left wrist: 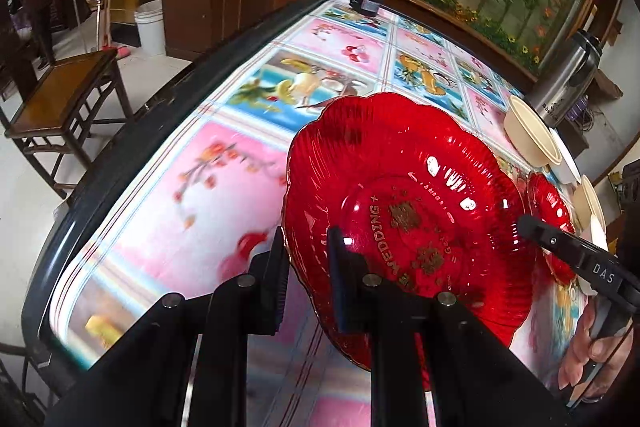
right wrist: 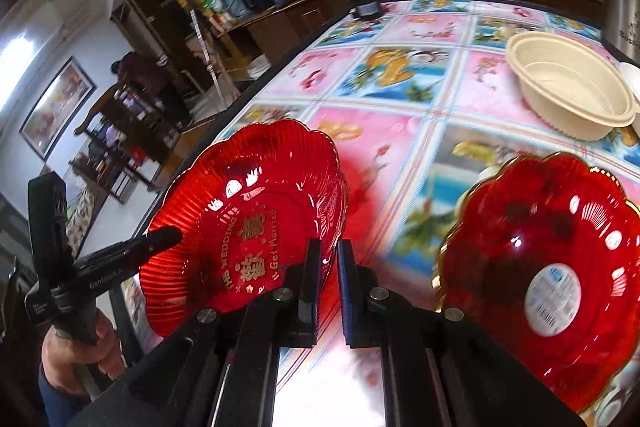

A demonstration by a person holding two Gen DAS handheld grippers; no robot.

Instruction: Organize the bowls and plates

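While the left tool (left wrist: pixel 308 263) pinches the rim of the red wedding plate (left wrist: pixel 404 211), carrying it above the surface (left wrist: pixel 224 155), nothing looks stacked yet. From the right wrist, the right tool (right wrist: pixel 329 267) is pressed together, seemingly on that plate's opposite rim; a second red plate (right wrist: pixel 556 267) and cream bowls (right wrist: pixel 576 83) wait apart.

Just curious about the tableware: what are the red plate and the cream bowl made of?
Red plate: likely clear moulded plastic, possibly glass. It is see-through, glossy, with fluted ribs and gold print.
Cream bowl: probably thin disposable plastic or pulp, with a matte, opaque look and a ribbed rim.
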